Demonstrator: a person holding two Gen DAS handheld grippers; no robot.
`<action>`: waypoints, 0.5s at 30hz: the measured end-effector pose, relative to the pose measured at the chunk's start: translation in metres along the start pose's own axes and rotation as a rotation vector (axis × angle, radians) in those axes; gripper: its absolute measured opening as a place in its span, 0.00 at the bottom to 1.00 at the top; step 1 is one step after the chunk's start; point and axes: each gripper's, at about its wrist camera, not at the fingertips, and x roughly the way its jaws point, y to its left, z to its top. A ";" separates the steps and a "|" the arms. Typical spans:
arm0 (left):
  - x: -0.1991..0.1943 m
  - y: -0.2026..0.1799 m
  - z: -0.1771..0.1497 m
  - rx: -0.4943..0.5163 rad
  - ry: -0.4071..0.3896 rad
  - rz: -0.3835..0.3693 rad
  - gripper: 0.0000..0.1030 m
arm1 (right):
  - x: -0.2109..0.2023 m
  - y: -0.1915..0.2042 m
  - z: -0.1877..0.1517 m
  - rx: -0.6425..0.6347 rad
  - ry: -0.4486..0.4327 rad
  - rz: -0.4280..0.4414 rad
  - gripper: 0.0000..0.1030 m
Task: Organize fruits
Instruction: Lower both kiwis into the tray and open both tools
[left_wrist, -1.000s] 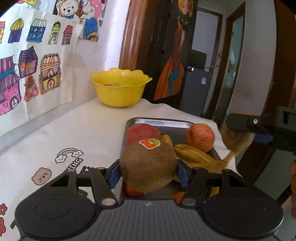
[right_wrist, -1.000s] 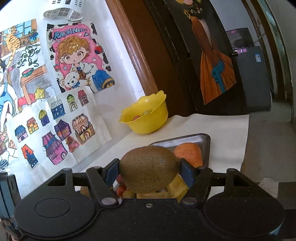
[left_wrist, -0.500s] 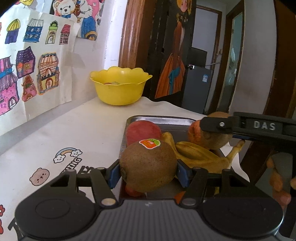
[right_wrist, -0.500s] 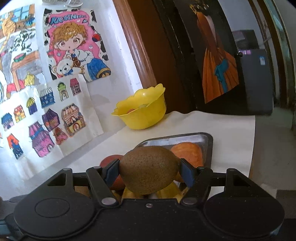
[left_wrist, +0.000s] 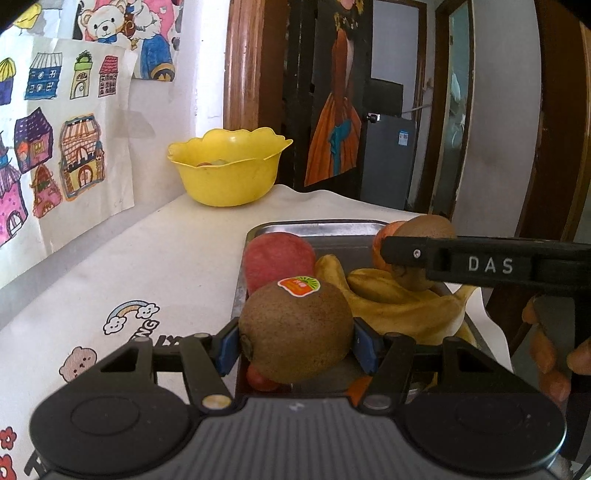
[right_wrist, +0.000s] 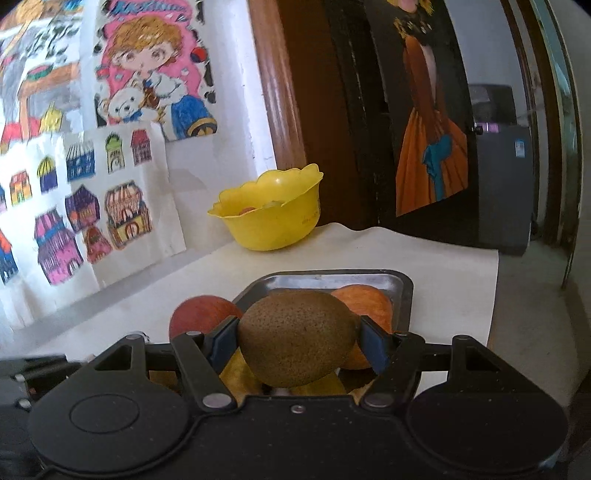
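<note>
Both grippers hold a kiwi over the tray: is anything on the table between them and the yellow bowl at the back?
Nothing visible. In both wrist views the cloth between the tray and the bowl lies bare. Each kiwi is clamped above the tray's fruit.

The yellow bowl (left_wrist: 229, 167) hides most of its small contents; the sticker kiwi (left_wrist: 295, 329) covers the tray's (left_wrist: 314, 229) near end.

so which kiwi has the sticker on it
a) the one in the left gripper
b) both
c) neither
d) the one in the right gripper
a: the kiwi clamped in the left gripper carries an orange and green sticker, while the right gripper's kiwi shows only bare brown skin.
</note>
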 end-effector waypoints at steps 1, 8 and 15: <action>0.000 0.000 0.000 0.002 0.000 0.001 0.64 | 0.000 0.001 -0.001 -0.006 0.000 -0.003 0.68; 0.002 -0.001 0.000 0.009 0.006 -0.002 0.64 | 0.004 0.001 -0.003 -0.018 0.003 -0.010 0.68; 0.006 -0.004 0.001 0.051 0.019 -0.005 0.64 | 0.008 0.006 -0.006 -0.045 0.009 -0.037 0.69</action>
